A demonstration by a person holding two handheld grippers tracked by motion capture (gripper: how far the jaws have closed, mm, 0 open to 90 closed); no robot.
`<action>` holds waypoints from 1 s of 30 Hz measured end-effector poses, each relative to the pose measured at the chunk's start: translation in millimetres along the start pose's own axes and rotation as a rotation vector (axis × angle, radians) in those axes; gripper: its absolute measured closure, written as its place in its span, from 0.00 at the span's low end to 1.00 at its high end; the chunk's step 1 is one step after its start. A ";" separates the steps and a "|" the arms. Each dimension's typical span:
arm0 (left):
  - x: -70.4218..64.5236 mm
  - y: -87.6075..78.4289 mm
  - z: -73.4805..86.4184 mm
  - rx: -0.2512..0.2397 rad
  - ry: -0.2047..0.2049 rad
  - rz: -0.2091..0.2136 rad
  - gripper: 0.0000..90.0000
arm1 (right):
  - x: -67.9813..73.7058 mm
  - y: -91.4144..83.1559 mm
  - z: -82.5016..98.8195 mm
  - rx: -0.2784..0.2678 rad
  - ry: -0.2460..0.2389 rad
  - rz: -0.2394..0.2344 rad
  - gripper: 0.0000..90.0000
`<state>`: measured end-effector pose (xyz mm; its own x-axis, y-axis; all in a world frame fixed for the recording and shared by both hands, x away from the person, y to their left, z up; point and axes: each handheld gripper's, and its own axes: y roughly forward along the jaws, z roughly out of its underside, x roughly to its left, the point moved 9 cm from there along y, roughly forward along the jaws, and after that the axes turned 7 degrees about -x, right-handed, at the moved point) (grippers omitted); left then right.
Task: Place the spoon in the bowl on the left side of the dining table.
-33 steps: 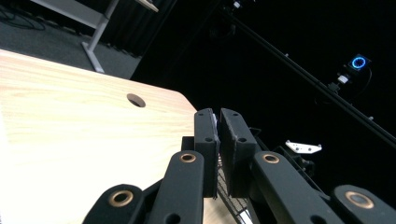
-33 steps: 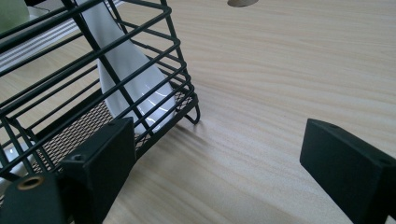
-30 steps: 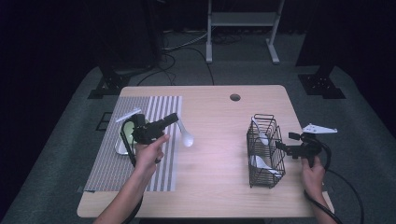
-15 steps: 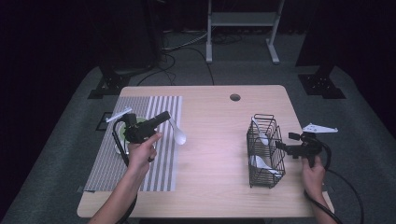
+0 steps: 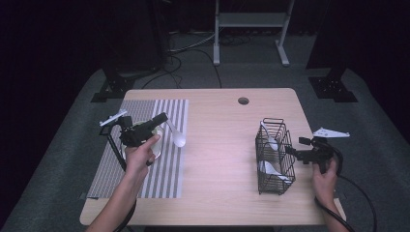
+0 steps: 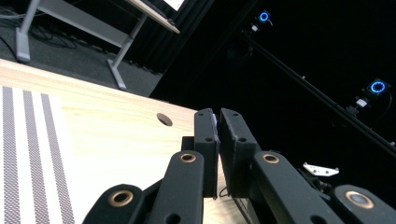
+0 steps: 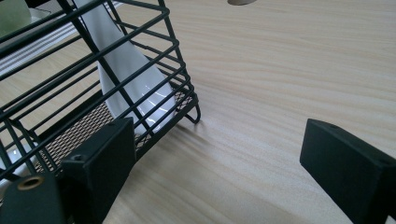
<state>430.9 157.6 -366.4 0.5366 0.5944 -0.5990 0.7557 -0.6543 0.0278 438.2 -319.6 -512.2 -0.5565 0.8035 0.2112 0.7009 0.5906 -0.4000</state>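
The left gripper (image 5: 162,118) is over the striped mat (image 5: 104,169) at the left of the table (image 5: 217,159), its jaws pressed together on the handle of a white spoon (image 5: 177,137). In the high view the spoon runs from the jaw tips toward five o'clock, its bowl hanging over the mat's right edge. In the left gripper view the jaws stand nearly touching, with only a thin pale sliver between the pads. A pale bowl (image 5: 155,147) sits on the mat under that hand.

The right gripper (image 5: 290,152) rests at the right of the table with its jaws wide apart and nothing between them. The wire basket (image 5: 275,154) stands just at its nine o'clock, one jaw (image 7: 100,163) close against the basket's wall. Inside the basket lean more white spoons (image 7: 128,74). Bare tabletop lies between the held spoon and the basket, with a round hole (image 5: 243,101) at twelve o'clock from that stretch.
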 end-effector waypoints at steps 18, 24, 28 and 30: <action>11.3 -8.5 -11.5 -0.024 -0.011 -0.023 0.95 | 0.3 0.1 0.0 -0.001 -0.003 -0.003 0.10; 14.2 -11.7 -16.6 -0.037 -0.012 -0.030 0.95 | 0.3 -0.1 0.0 -0.001 -0.004 -0.002 0.10; 17.3 -14.6 -20.3 -0.044 -0.013 -0.037 0.95 | 0.4 -0.1 0.0 -0.001 -0.004 -0.003 0.10; 18.2 -15.6 -22.0 -0.048 -0.016 -0.039 0.95 | 0.5 0.0 0.1 0.000 -0.003 -0.003 0.10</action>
<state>437.1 188.9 -360.1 0.5005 0.6113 -0.6130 0.7933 -0.6074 0.0420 437.9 -319.2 -512.2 -0.5599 0.8016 0.2095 0.6995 0.5928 -0.3991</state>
